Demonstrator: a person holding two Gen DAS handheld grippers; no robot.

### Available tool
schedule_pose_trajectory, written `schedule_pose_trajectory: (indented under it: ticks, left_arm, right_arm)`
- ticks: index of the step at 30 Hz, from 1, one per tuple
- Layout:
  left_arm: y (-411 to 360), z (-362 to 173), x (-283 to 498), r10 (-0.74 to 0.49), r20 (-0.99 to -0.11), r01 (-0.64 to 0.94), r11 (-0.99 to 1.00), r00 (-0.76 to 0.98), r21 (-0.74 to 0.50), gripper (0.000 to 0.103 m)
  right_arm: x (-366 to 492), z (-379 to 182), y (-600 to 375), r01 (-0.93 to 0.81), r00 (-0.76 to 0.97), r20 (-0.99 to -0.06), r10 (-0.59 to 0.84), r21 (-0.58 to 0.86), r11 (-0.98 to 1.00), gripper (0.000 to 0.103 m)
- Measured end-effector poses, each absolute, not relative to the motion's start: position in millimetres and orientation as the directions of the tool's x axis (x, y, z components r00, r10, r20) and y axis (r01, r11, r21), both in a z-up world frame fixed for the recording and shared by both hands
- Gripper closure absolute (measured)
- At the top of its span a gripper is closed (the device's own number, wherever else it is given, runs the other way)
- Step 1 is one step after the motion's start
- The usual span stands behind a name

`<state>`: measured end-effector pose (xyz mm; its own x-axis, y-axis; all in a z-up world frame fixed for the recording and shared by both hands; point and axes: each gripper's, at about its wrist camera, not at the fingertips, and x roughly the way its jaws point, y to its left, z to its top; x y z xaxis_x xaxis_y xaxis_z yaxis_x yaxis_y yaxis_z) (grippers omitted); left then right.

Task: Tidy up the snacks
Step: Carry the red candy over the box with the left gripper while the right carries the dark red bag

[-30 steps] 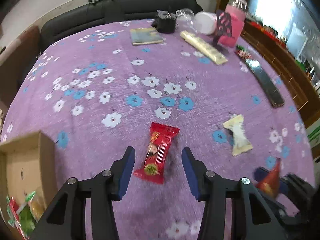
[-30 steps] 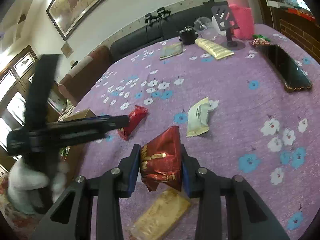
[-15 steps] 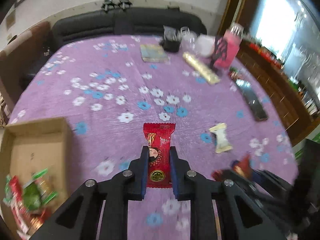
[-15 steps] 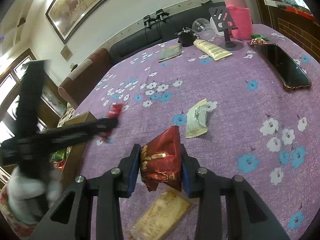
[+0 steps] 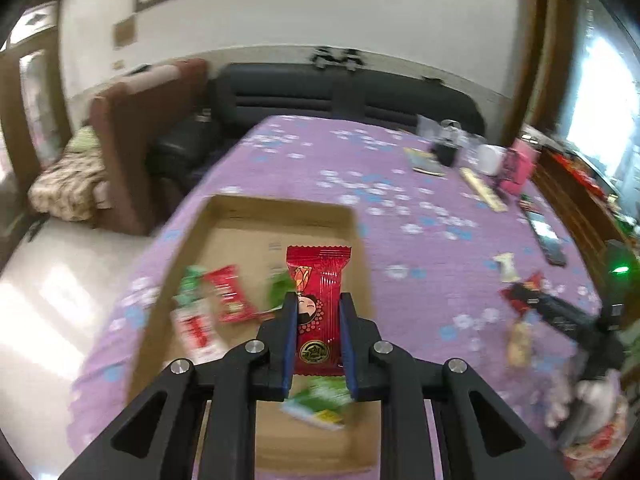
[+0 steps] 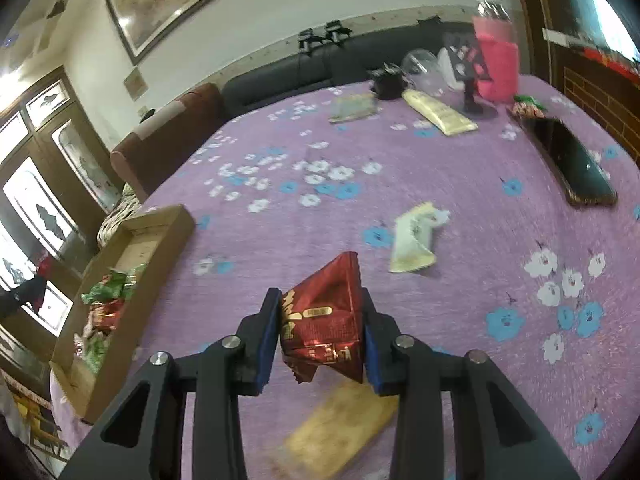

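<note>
Purple floral table (image 6: 460,208), wide bare cloth mid-surface. Cardboard box (image 5: 280,208) sits at its left edge, wrappers piled inside, far half bare. Left gripper (image 5: 318,338) over the box, jaws clamped on red candy packet (image 5: 318,300). Right gripper (image 6: 322,336) above the near edge, jaws pinching dark red pouch (image 6: 326,316). Pale snack bar (image 6: 414,242) lies beyond, tan packet (image 6: 340,428) underneath.
</note>
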<state>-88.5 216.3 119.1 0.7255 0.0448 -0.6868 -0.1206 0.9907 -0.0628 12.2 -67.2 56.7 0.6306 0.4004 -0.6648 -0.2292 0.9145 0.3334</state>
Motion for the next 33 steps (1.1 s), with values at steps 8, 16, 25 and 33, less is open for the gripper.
schedule_pose_trajectory:
  ticks: [8,16,25,33]
  left_arm:
    - [246,100,-114,0.131,-0.671,-0.233,0.971,0.729,-0.063,0.084]
    - [264,89,-118,0.130,-0.680,-0.255,0.963,0.721,-0.086,0.084]
    - [287,70,-117,0.097,-0.704,-0.271,0.953,0.703,-0.140,0.084]
    - [297,55,-112,0.063,-0.721,-0.275,0.944,0.690,-0.180,0.084]
  right_arm:
    - [-19,94,0,-0.378,0.595,-0.655,0.466,0.284,0.881,0.068]
    - [-44,104,81,-0.522,0.516,-0.675,0.527,0.240,0.818,0.067]
    - [-55,103,133,-0.602,0.458,-0.696,0.553,0.215,0.769,0.067]
    - [-33,93,172,-0.621,0.407,-0.734,0.544,0.215,0.754,0.067]
